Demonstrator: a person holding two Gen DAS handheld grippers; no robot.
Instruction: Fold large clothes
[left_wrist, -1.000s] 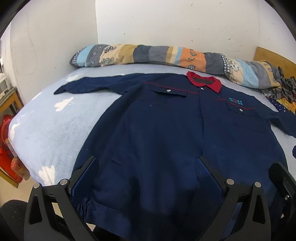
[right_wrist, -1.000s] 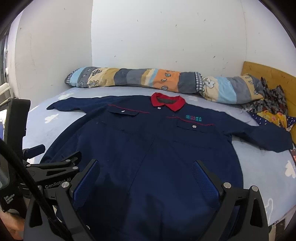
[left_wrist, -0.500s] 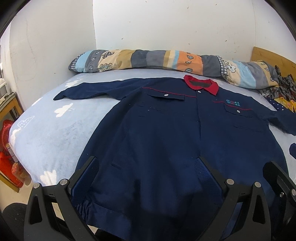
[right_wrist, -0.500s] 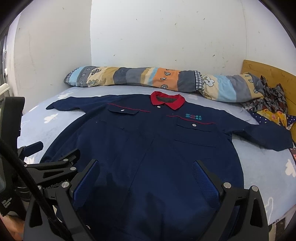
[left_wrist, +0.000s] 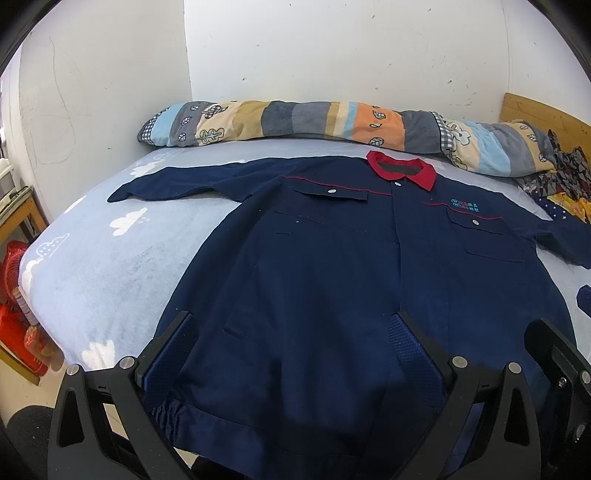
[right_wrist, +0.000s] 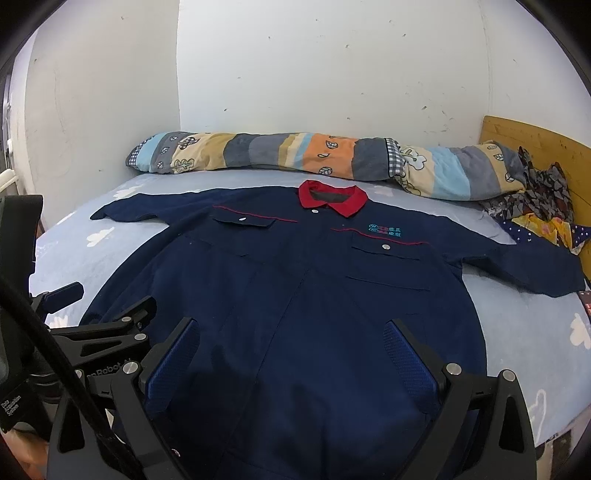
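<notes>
Left wrist view: navy work shirt (left_wrist: 332, 266) spread flat, front up, on light-blue bed (left_wrist: 110, 258), red collar (left_wrist: 402, 170) toward striped bolster (left_wrist: 332, 122). Left gripper (left_wrist: 295, 347) wide open above hem, holding nothing.

Right wrist view: right gripper (right_wrist: 291, 347) wide open over lower shirt front, empty. Both sleeves outstretched.

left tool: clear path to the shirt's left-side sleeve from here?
Probably yes. The left tool is open above the navy shirt's hem, holding nothing. The sleeve lies flat on the bedsheet, with nothing on or in front of it.
</notes>
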